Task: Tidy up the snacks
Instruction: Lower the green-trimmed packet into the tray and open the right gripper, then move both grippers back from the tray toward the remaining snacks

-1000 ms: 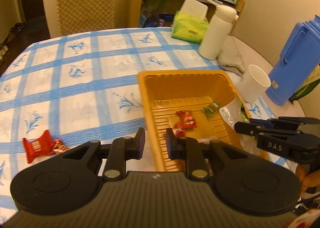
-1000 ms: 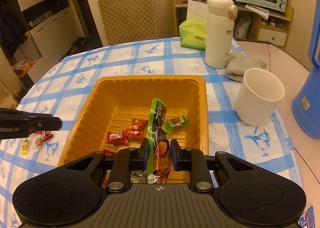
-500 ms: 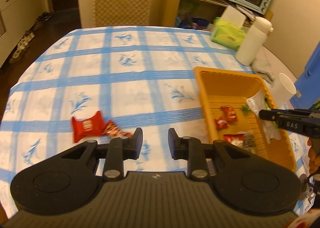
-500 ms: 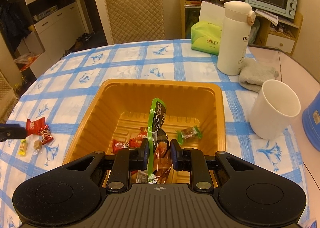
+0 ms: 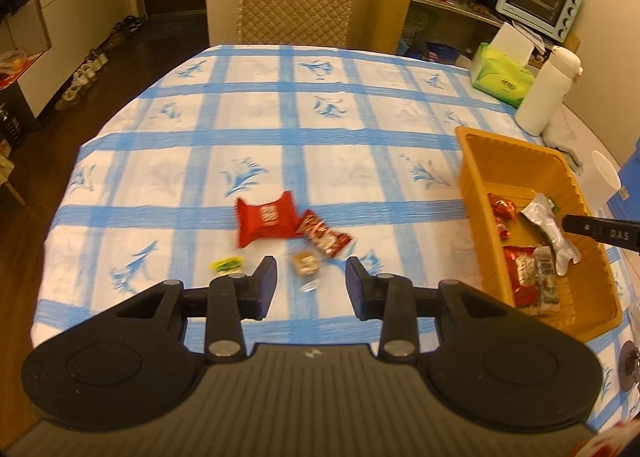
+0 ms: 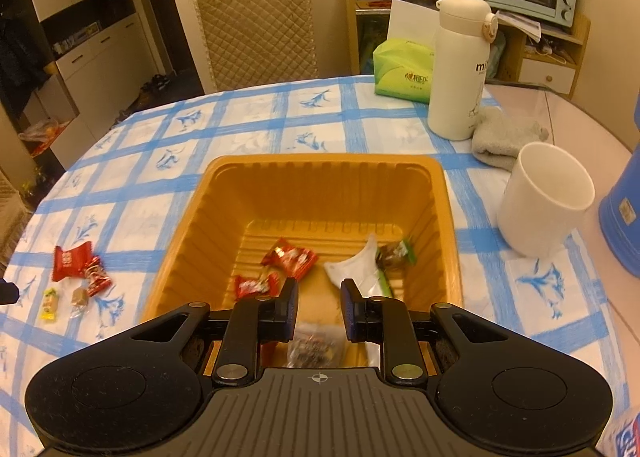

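While left gripper (image 5: 311, 281) hangs spread above small brown candy (image 5: 305, 261) on checked tablecloth (image 5: 248, 129), right gripper (image 6: 319, 303) hovers over orange tray (image 6: 224, 193), fingers apart, gripping nothing. Silver-green packet (image 6: 362, 271) lies inside tray among red candies (image 6: 290, 257).

Counter cloth (image 5: 280, 129): white, blue grid, blue floral sprigs in the squares. Tray (image 6: 320, 185): orange-amber, ribbed walls and floor. Loose on the cloth: red packet (image 5: 266, 217) with white print, smaller red patterned wrapper (image 5: 326, 237), clear-wrapped tan sweet (image 5: 306, 263), yellow-green sweet (image 5: 227, 265). In the tray: red wrappers (image 6: 290, 259), silver-white pouch (image 6: 356, 271) edged green. Flask (image 6: 460, 69) cream white; mug (image 6: 546, 199) white; tissue pack (image 6: 402, 71) lime green; jug (image 6: 624, 217) blue. Both claws black, blue pads (image 5: 269, 287).
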